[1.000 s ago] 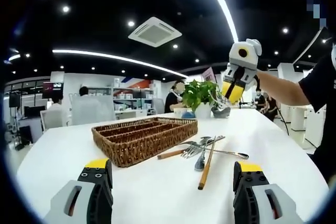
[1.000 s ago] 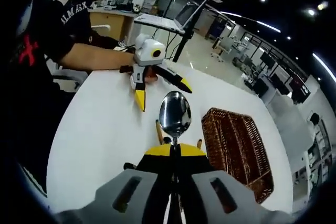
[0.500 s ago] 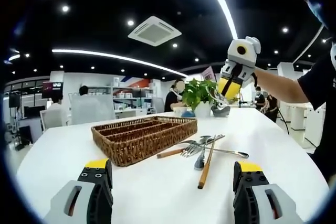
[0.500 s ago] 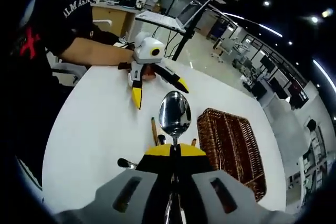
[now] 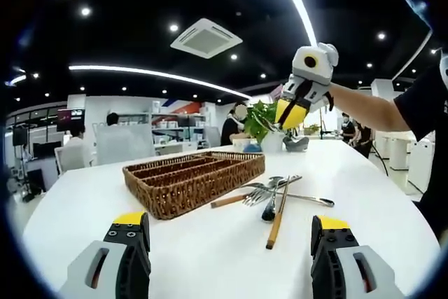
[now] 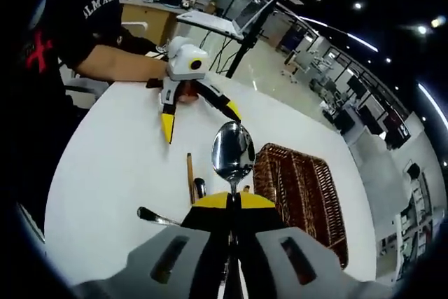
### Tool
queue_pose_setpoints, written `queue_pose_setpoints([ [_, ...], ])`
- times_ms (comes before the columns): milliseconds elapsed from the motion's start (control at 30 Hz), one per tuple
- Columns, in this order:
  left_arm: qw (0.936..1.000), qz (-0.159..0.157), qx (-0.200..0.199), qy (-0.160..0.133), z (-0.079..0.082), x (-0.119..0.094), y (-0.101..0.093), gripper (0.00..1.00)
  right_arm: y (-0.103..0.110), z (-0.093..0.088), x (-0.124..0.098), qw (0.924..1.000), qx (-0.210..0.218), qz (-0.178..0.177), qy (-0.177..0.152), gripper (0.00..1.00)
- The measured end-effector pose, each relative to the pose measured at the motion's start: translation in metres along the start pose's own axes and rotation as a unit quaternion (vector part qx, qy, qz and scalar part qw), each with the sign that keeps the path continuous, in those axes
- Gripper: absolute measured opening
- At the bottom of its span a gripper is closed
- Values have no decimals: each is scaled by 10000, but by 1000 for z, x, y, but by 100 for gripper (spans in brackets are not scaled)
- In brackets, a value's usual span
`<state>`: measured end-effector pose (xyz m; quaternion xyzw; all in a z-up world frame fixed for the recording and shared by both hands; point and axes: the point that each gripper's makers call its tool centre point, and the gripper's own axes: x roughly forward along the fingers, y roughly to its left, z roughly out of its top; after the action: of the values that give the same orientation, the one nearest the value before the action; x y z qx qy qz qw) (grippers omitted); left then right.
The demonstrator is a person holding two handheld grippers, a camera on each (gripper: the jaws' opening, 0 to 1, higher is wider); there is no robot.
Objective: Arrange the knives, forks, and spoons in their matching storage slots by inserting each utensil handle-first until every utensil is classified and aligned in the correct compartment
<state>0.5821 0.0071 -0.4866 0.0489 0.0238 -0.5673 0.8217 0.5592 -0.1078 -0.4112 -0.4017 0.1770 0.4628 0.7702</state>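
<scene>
- Your right gripper (image 6: pixel 232 201) is clamped tight on a spoon (image 6: pixel 232 153); its bowl stands straight out past the yellow tips, and in the left gripper view the same gripper (image 5: pixel 289 113) hangs in the air above the far side of the wicker tray (image 5: pixel 196 180), well clear of the table (image 5: pixel 210 257).
- Your left gripper (image 5: pixel 227 225) is spread wide with nothing between its jaws, low over the table on the near side of the wicker tray; in the right gripper view it (image 6: pixel 199 113) sits beyond the spoon bowl, jaws splayed.
- The wicker tray rests on the table with its long dividers running lengthwise; its compartments look bare from the right gripper view (image 6: pixel 297 194).
- Just beside the tray, on its right in the left gripper view, the loose cutlery pile (image 5: pixel 276 197) lies on the table: a wooden-handled piece (image 5: pixel 276 223) points toward you, crossing metal forks and a spoon.
- Beyond the tray, a potted plant (image 5: pixel 260 120) stands at the table's far edge.
- Further back, people sit in an open office.
</scene>
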Motion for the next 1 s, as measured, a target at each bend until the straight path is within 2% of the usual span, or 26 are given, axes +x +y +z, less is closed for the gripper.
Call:
queue_pose_setpoints([
  [367,10000,22,-43,8,-1,0,2,100,-24,-3,13,9999,-84,-116,-10,0],
  [700,10000,73,-51,10,-1,1,4,100,-45,-7,25,9998,-152,-34,-142,0],
  [1000,9999,63,-110,-42,0,1,8,100,-80,-17,40,9996,-250,-49,-113,0],
])
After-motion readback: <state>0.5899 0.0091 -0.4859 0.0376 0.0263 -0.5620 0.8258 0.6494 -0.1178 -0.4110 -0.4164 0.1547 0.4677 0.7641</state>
